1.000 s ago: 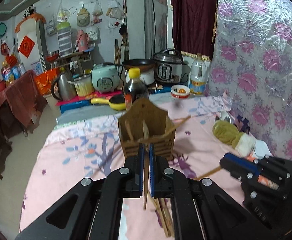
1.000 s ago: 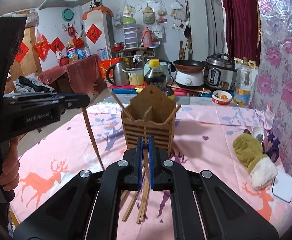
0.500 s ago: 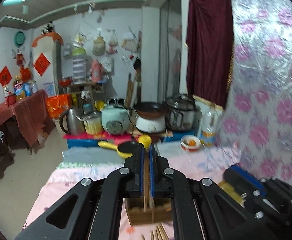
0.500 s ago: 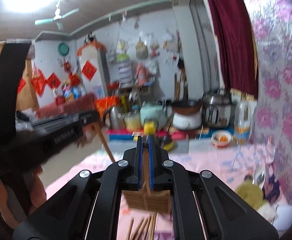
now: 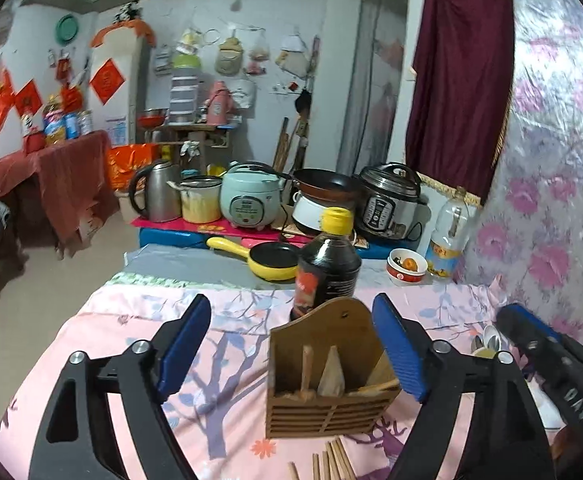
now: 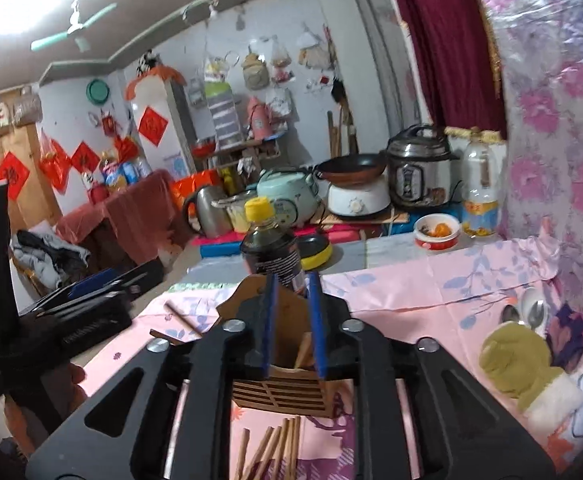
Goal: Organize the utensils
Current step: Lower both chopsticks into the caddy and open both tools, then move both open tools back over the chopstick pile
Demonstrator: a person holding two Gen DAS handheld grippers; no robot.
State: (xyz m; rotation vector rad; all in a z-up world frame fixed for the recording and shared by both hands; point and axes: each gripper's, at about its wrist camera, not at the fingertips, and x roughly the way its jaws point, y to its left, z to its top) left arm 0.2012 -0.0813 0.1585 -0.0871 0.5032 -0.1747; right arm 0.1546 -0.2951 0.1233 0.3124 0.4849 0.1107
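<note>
A wooden utensil holder [image 5: 331, 376] stands on the pink tablecloth and has several chopsticks in it; it also shows in the right wrist view [image 6: 287, 384]. My left gripper [image 5: 291, 356] is open wide and empty, its jaws on either side above the holder. My right gripper [image 6: 293, 324] is partly open above the holder and holds nothing. Several loose chopsticks lie on the cloth in front of the holder [image 5: 331, 460], and show in the right wrist view [image 6: 275, 452]. A single chopstick [image 6: 181, 318] lies left of the holder.
A dark sauce bottle [image 5: 327, 272] with a yellow cap stands just behind the holder. A green mitt [image 6: 523, 368] and spoons [image 6: 531, 312] lie at the right. Cookers, a kettle and a yellow pan [image 5: 267, 258] crowd the far end. The floral wall is at the right.
Both grippers were shut on chopsticks and lifted over the holder. Now both have opened, and the chopsticks are in the holder.
</note>
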